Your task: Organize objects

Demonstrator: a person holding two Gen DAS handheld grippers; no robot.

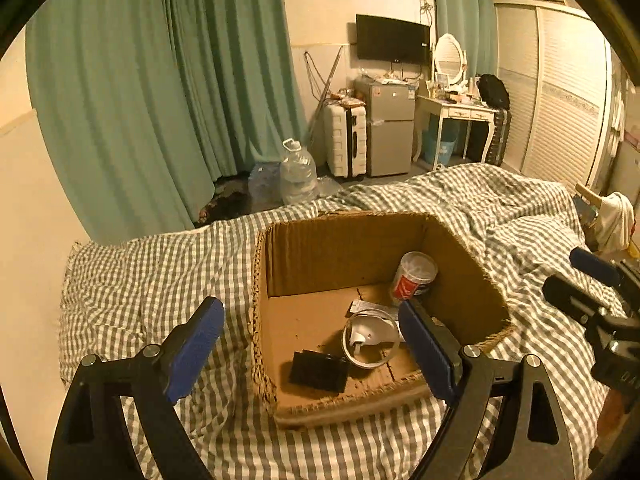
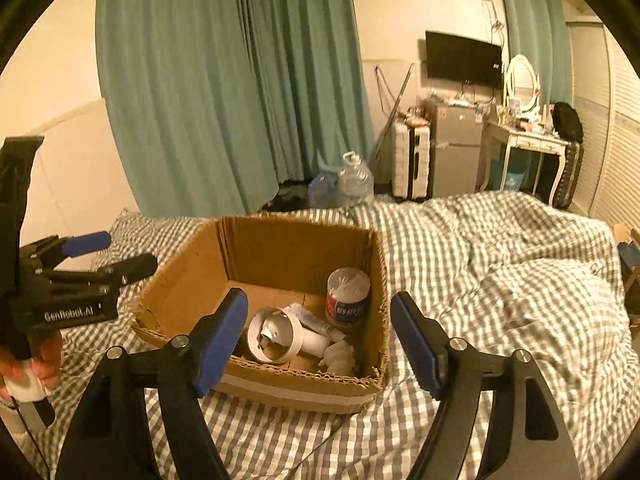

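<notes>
An open cardboard box (image 1: 344, 244) (image 2: 296, 248) sits on a checked bed. Inside lie a cotton-swab canister (image 1: 414, 276) (image 2: 347, 294), a white ring-shaped controller (image 1: 370, 338) (image 2: 274, 334), a black rectangular device (image 1: 319, 370), a white tube (image 2: 316, 322) and a crumpled white thing (image 2: 340, 358). My left gripper (image 1: 312, 350) is open and empty over the box's near left side. My right gripper (image 2: 318, 338) is open and empty over the box's near edge. The right gripper also shows at the right of the left wrist view (image 1: 584, 276), the left one at the left of the right wrist view (image 2: 108, 254).
The checked duvet (image 1: 500, 216) (image 2: 500, 256) covers the bed with folds to the right. Beyond the bed stand water jugs (image 1: 298, 174), a white suitcase (image 1: 346, 142), a small fridge (image 1: 390, 128), a dressing table (image 1: 460, 114) and green curtains (image 1: 160, 92).
</notes>
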